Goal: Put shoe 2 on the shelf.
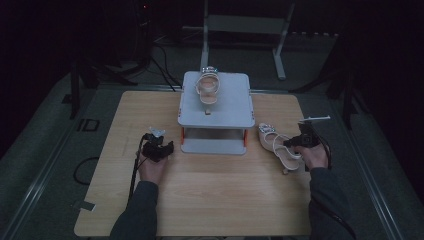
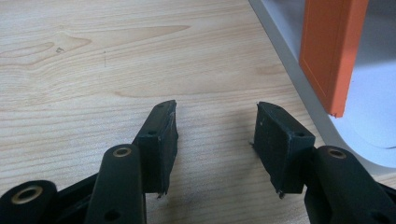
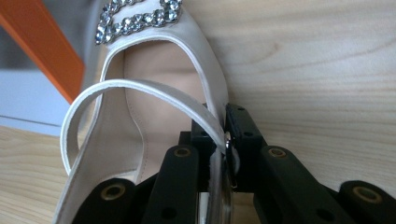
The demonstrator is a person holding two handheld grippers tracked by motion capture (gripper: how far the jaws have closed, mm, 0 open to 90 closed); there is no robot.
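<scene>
A cream high-heeled sandal [image 1: 278,145] with a rhinestone buckle [image 3: 138,18] lies on the wooden table [image 1: 210,205] right of the grey two-level rack [image 1: 216,107]. My right gripper [image 1: 295,142] is shut on the sandal's side edge and strap [image 3: 215,122]. A second matching sandal [image 1: 207,88] stands on the rack's top shelf. Left of the rack, my left gripper [image 1: 164,148] is open just above the bare wood, nothing between its fingers [image 2: 161,135]. The rack's orange leg [image 2: 332,51] is close on its right.
The rack's lower grey shelf [image 2: 373,116] lies beside the left gripper. A grey metal frame [image 1: 245,30] stands on the floor behind the table. Cables [image 1: 132,172] trail from the grippers over the table's front.
</scene>
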